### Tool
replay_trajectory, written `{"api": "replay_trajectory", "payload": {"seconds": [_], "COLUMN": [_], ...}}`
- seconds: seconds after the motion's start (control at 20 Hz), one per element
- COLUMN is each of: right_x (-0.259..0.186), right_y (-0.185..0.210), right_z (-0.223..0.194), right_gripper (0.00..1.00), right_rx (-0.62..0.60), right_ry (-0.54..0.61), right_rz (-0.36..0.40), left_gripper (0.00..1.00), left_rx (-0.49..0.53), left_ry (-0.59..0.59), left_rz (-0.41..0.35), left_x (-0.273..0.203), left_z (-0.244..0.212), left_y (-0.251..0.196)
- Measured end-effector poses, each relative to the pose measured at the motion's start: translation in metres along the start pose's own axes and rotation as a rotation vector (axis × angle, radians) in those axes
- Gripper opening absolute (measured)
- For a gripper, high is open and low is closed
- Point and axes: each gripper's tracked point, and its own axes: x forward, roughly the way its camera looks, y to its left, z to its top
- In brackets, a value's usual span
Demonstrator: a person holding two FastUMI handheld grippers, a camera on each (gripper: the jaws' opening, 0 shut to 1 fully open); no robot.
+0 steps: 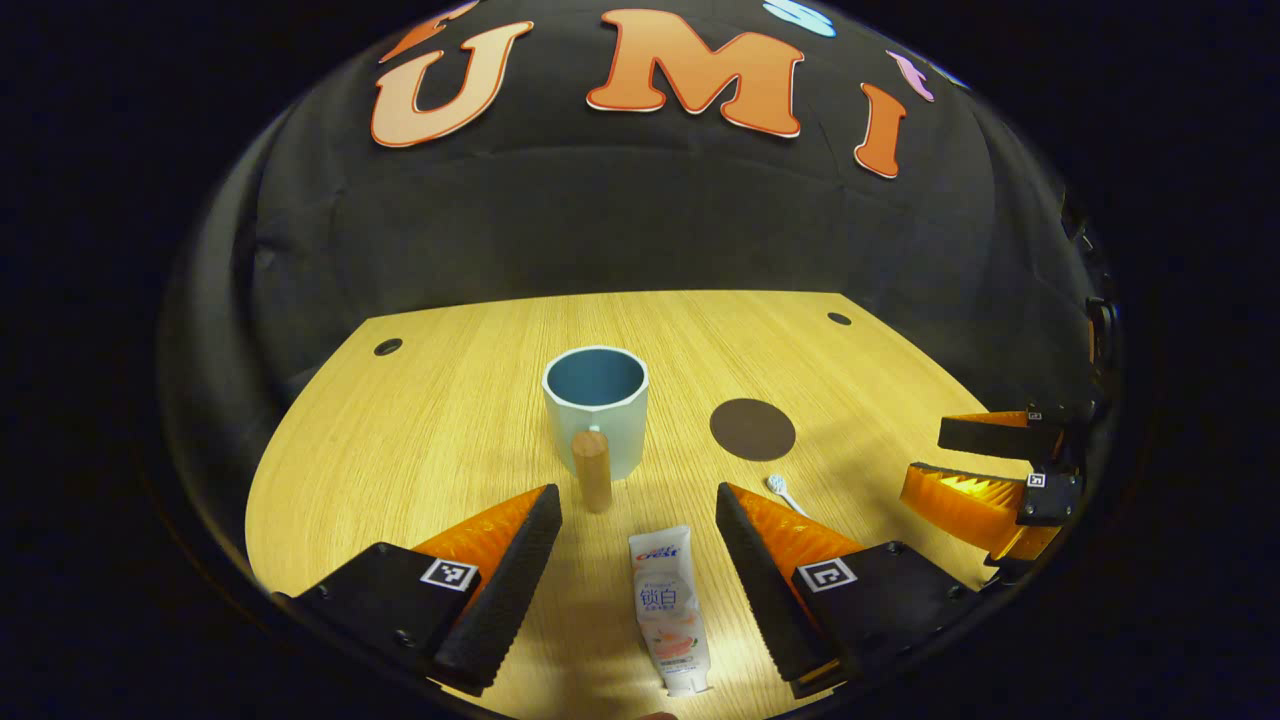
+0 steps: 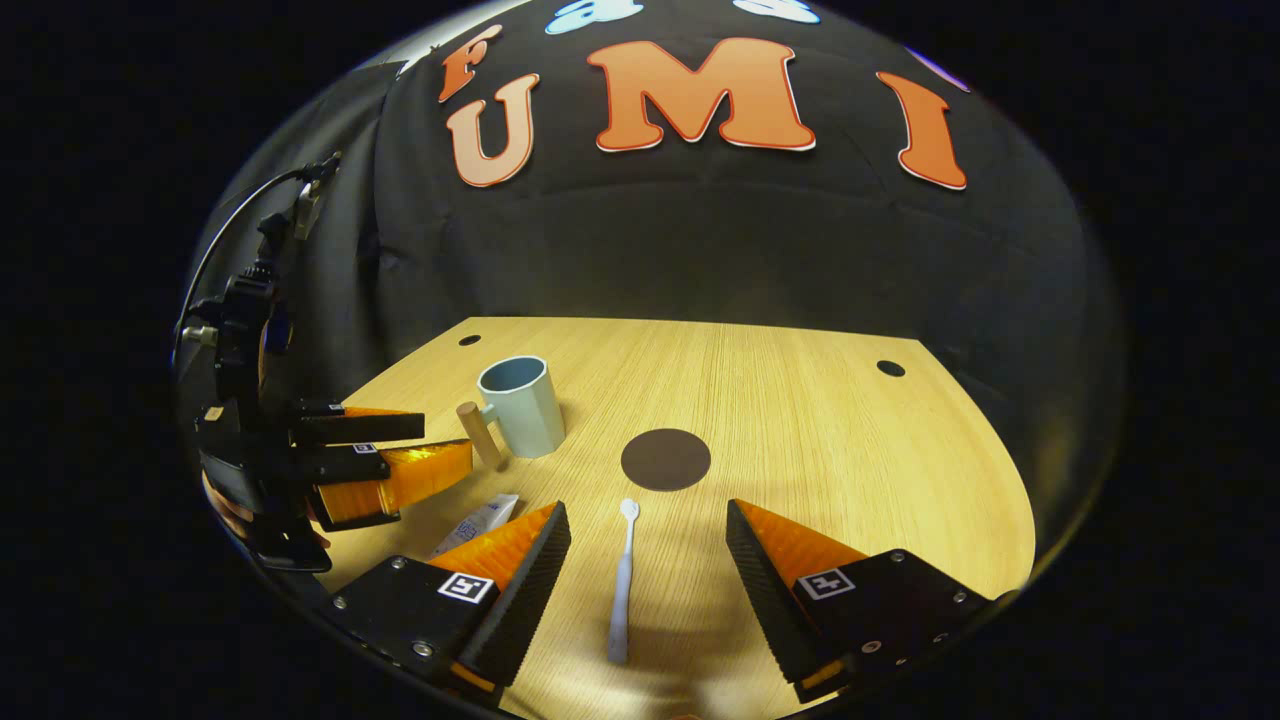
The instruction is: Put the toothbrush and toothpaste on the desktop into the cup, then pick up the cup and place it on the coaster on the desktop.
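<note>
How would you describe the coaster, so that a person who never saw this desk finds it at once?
Start from the wooden desktop and find the pale blue cup with a wooden handle. Near it, beyond the head of the toothbrush, lies the coaster. It is the only flat, dark, round disc on the desk, bare on top.

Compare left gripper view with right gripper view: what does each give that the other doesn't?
Left gripper view: the whole toothpaste tube lying between the open left gripper, and the right gripper seen from outside, open. Right gripper view: the full toothbrush between its own fingers, the toothpaste partly hidden. Both: cup, coaster, desktop.
</note>
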Motion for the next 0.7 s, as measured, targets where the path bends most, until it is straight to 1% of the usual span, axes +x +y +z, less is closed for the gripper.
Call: {"api": "replay_trajectory", "payload": {"seconds": [0.1,0.35,0.4,0.55,0.7], "right_x": [0.001,0.005,0.005,0.010,0.015], "right_y": [-0.001,0.001,0.001,-0.003,0.002], "right_z": [-0.004,-0.013,-0.015,-0.025,-0.037], "right_gripper": [0.95,0.94,0.94,0.94,0.92], "right_rx": [0.009,0.011,0.013,0.017,0.018], "right_ry": [0.031,0.117,0.133,0.185,0.228], "right_rz": [0.002,0.020,0.021,0.009,0.020], "left_gripper": [1.00,1.00,1.00,1.00,0.99], "left_rx": [0.003,0.011,0.007,-0.034,-0.060], "left_ry": [0.041,0.169,0.195,0.266,0.331], "left_rz": [0.000,-0.033,-0.036,-0.007,-0.013], "left_x": [0.000,0.001,0.003,0.002,0.003], "left_z": [-0.009,-0.029,-0.033,-0.040,-0.053], "left_y": [0.001,-0.005,-0.006,-0.001,-0.003]}}
